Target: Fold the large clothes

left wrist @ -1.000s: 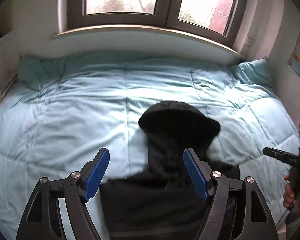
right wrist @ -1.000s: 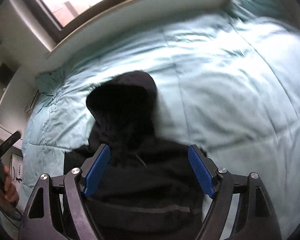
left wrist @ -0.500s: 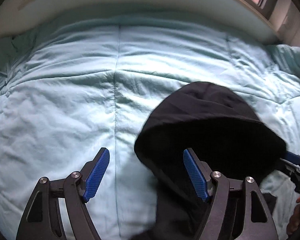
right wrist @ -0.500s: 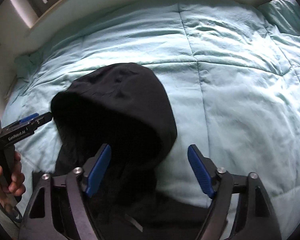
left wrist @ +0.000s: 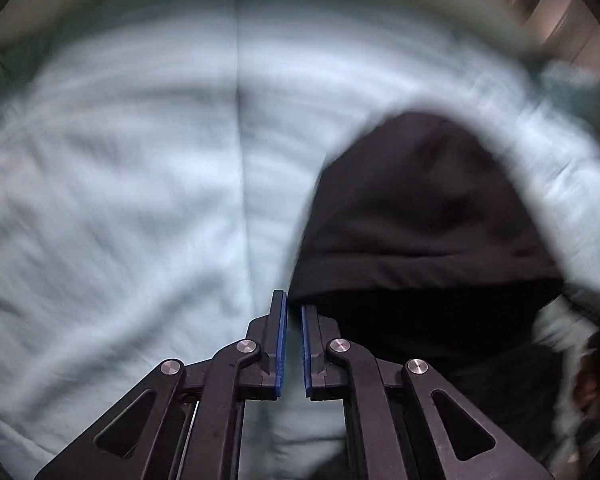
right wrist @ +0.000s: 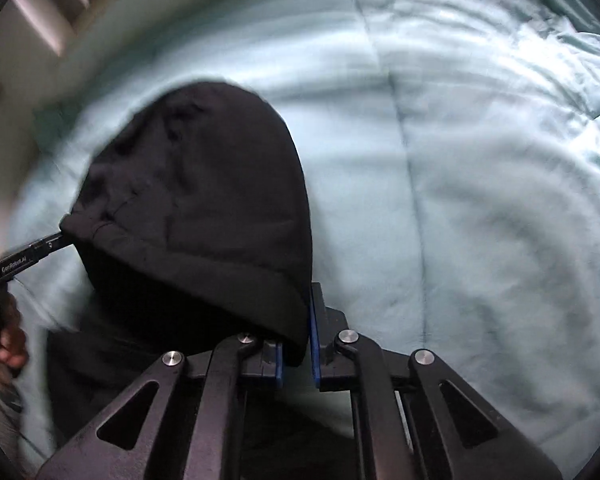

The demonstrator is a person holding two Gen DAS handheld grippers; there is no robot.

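A black hoodie [left wrist: 428,216] lies on the light blue bed cover [left wrist: 140,200], hood pointing away from me. In the left wrist view my left gripper [left wrist: 293,308] is shut on the hood's left corner. In the right wrist view the hood [right wrist: 204,184] fills the left half. My right gripper [right wrist: 300,320] is shut on the hood's right rim corner. The left gripper also shows in the right wrist view [right wrist: 60,238], pinching the hood's far corner. Both views are motion-blurred.
The bed cover [right wrist: 480,200] stretches wide to both sides. A window sill and wall [right wrist: 40,40] run along the far edge of the bed. A pillow end [right wrist: 572,4] lies at the far right corner.
Both grippers were open over the hoodie; they moved forward to the hood and shut, one on each corner of the hood's rim.
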